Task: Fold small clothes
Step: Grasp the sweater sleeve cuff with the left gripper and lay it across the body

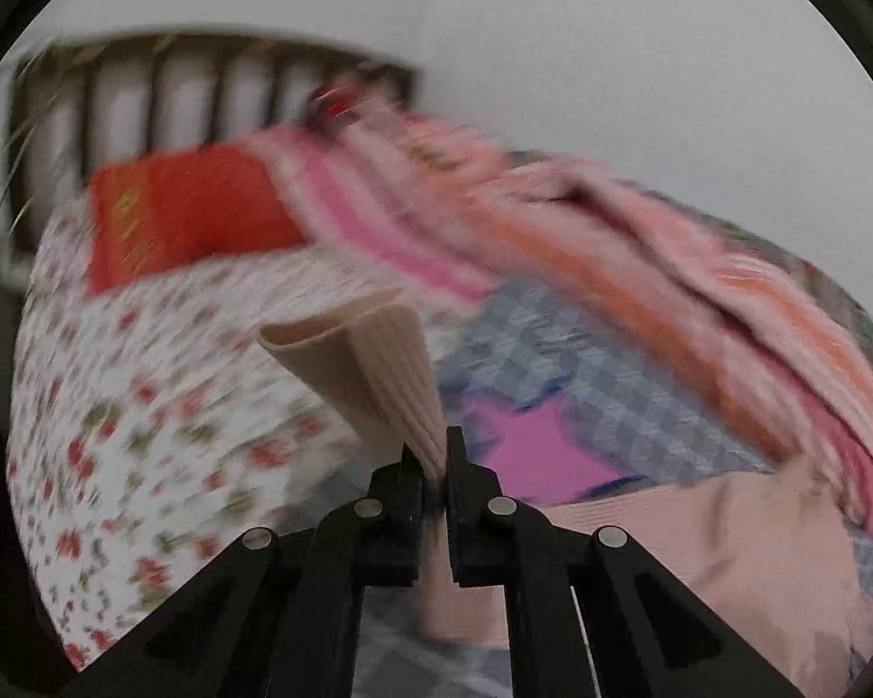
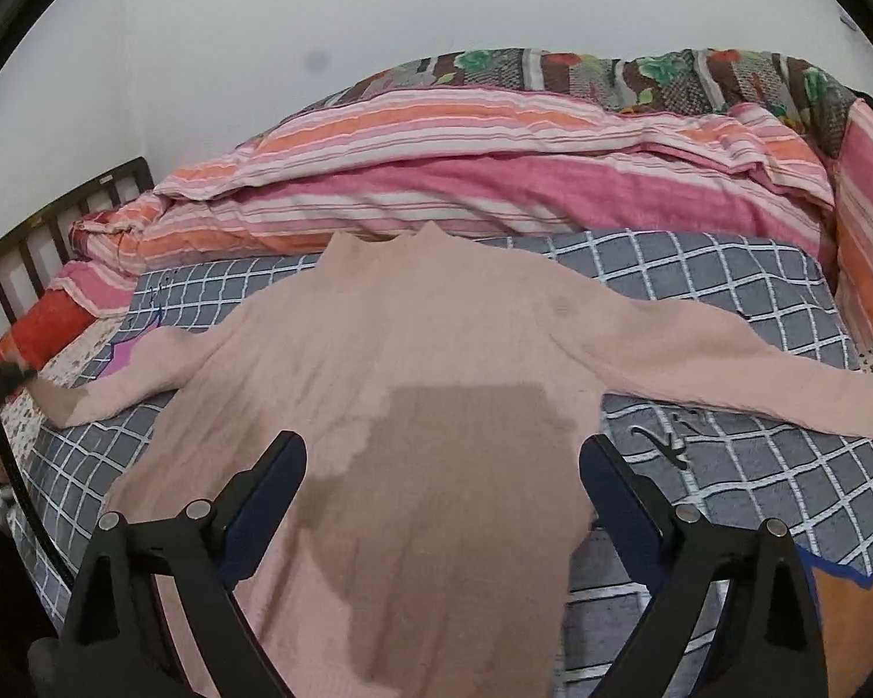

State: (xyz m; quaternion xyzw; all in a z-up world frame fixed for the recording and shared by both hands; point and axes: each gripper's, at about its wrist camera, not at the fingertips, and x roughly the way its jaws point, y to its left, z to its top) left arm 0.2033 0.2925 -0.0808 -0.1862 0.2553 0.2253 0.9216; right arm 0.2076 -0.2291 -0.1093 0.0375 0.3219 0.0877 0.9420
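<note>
A pale pink long-sleeved top (image 2: 413, 372) lies spread flat on a grey checked blanket (image 2: 727, 453), sleeves out to both sides, neck away from me. My right gripper (image 2: 442, 459) is open, hovering over the lower body of the top with its fingers either side of a darker patch. My left gripper (image 1: 433, 459) is shut on the ribbed cuff of the top's left sleeve (image 1: 372, 360), which stands up from the jaws. The left wrist view is motion-blurred. The left gripper shows as a dark shape at that sleeve's end in the right wrist view (image 2: 11, 378).
A rolled pink-and-orange striped quilt (image 2: 494, 174) lies along the far side by the wall. A floral blanket (image 2: 640, 72) is behind it. A red pillow (image 1: 186, 215) and dark slatted headboard (image 1: 203, 93) are at the left. A floral sheet (image 1: 145, 407) covers the bed.
</note>
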